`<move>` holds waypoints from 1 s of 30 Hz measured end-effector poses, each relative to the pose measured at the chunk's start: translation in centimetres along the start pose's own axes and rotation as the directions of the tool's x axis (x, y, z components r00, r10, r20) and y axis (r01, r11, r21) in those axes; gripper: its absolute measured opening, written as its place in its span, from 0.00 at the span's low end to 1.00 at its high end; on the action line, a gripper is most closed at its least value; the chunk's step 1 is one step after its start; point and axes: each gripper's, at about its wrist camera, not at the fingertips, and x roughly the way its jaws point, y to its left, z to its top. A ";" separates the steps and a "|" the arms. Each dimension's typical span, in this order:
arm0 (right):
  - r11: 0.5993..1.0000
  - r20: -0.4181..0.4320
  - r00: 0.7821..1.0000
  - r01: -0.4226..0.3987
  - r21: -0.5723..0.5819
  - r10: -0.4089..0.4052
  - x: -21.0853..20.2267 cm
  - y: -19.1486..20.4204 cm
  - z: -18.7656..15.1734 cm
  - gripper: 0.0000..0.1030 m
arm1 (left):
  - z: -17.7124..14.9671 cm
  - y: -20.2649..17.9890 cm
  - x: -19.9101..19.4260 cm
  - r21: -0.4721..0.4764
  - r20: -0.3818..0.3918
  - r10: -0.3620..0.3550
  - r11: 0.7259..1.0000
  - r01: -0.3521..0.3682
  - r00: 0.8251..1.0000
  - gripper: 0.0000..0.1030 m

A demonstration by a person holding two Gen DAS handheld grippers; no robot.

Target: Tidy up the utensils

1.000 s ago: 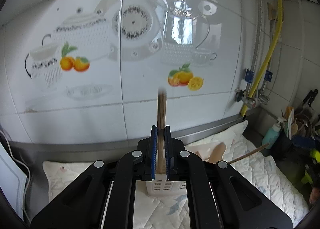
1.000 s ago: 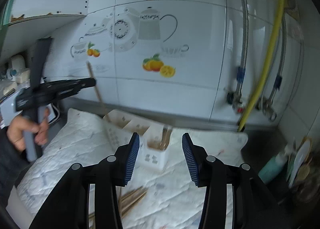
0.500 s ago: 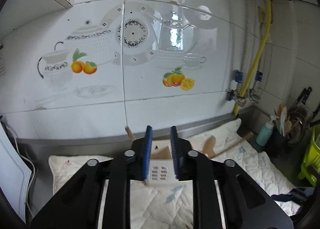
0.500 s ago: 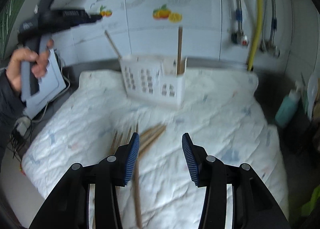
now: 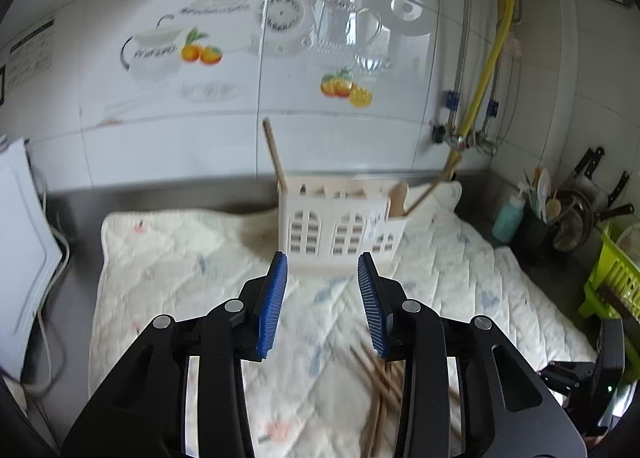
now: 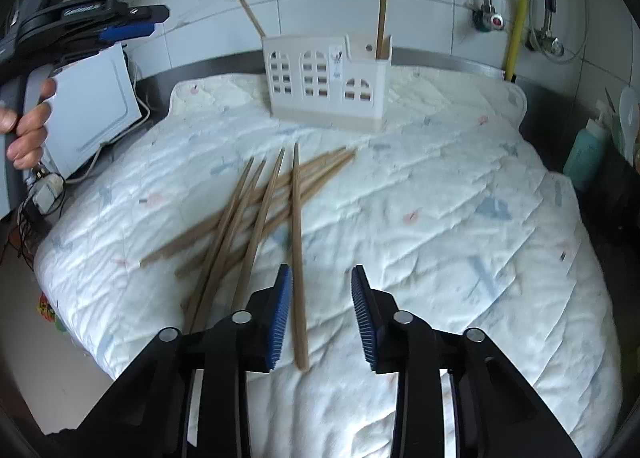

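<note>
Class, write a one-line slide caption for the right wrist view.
Open right gripper hovers over loose chopsticks on a quilted mat, white holder behind.

I can read no text here: lettering on the left gripper (image 6: pixel 90 24), the wall notice (image 5: pixel 30 58) and the holder's small sticker (image 6: pixel 337 65) is blurred.
</note>
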 end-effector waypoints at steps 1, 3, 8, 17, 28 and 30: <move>1.000 -0.005 1.000 -0.001 -0.003 0.001 0.2 0.1 -0.4 0.28 | -0.8 0.0 -0.2 -0.004 -0.009 0.005 1.000 -0.005 1.000 0.36; 1.000 -0.009 1.000 -0.001 -0.010 0.001 0.4 0.3 -1.0 0.26 | -2.3 0.0 -0.4 -0.019 -0.030 0.002 1.000 -0.003 1.000 0.36; 1.000 -0.018 1.000 -0.010 -0.006 0.010 1.4 0.7 -2.0 0.22 | -5.4 -0.4 -0.9 -0.030 -0.069 0.007 1.000 -0.009 0.998 0.37; 0.999 -0.022 1.000 0.009 -0.046 -0.010 2.3 1.3 -2.4 0.10 | -10.0 -2.3 -1.7 -0.071 -0.140 -0.024 0.997 0.014 0.990 0.36; 1.000 -0.006 1.000 0.000 -0.028 0.000 1.9 1.0 -2.6 0.07 | -14.6 -5.2 -1.7 -0.144 -0.200 -0.031 0.990 0.002 0.979 0.36; 0.999 -0.005 1.000 0.001 -0.032 -0.001 1.8 1.0 -2.7 0.07 | -15.5 -5.9 -1.6 -0.166 -0.217 -0.046 0.986 0.009 0.975 0.36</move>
